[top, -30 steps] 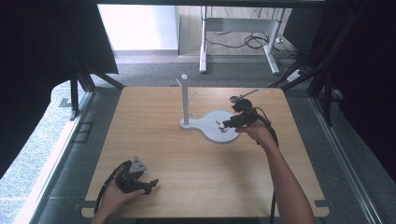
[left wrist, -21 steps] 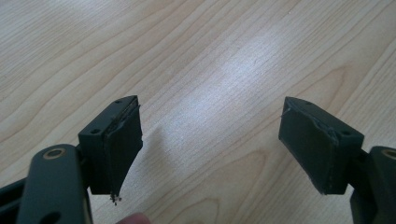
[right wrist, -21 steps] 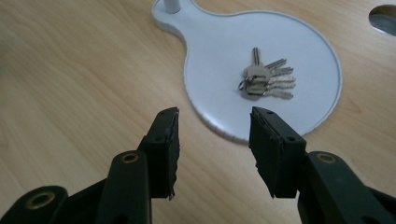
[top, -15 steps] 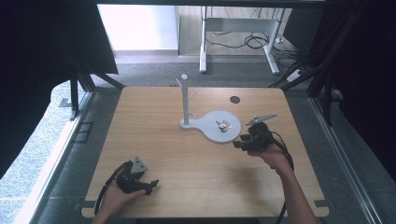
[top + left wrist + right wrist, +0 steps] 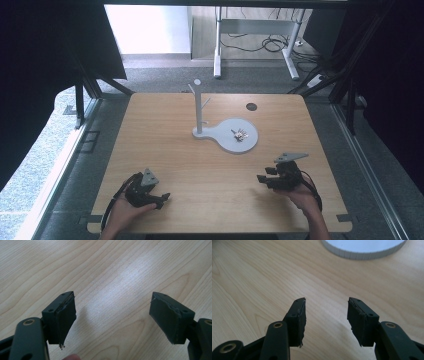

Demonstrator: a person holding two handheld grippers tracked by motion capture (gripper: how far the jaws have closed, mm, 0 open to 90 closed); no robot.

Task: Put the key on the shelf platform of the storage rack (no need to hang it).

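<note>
A grey stand with an upright pegged post [image 5: 198,105] and a round dish base [image 5: 226,139] sits at the table's middle back. A small bunch of keys [image 5: 239,134] lies in the dish. My right gripper [image 5: 261,178] rests low at the front right, open and empty; the right gripper view has its jaws [image 5: 325,315] apart over bare wood, with the dish rim [image 5: 362,252] ahead. My left gripper [image 5: 162,199] lies at the front left, open, its jaws [image 5: 112,312] wide over bare wood.
The wooden table [image 5: 165,150] has a dark round hole [image 5: 251,106] at its back right. Black frame struts and dark curtains flank both sides. A desk frame and cables [image 5: 260,42] stand on the floor beyond.
My right gripper has drawn back from the dish to the front right of the table, leaving the keys lying in the dish. The left gripper has stayed put.
</note>
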